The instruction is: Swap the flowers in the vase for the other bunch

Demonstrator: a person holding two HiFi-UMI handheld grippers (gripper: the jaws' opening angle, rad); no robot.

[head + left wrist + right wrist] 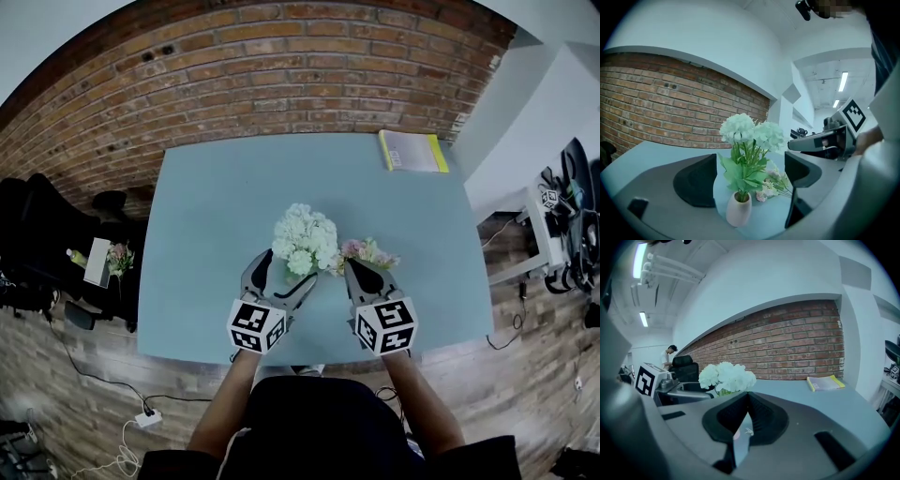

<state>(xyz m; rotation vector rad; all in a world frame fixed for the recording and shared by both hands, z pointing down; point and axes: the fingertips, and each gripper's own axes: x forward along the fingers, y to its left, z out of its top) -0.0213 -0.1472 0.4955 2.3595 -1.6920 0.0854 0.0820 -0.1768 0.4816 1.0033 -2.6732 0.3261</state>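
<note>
Ahead of the left gripper point(284, 272), head view: white flowers point(305, 239) stand upright, and the pink bunch point(368, 251) lies flat at the tip of the right gripper point(361, 272).

Left gripper view: jaws wide apart and holding nothing, with the vase point(739, 209) just beyond and between them. Vase judged light, top-heavy and breakable. Stems judged soft, best taken low, just above the vase mouth.

Right gripper view: jaws closed together, nothing seen held. Counter point(820, 397) smooth and blue-grey, with a yellow book point(826, 383) far ahead and a brick wall point(797, 348) behind.
</note>
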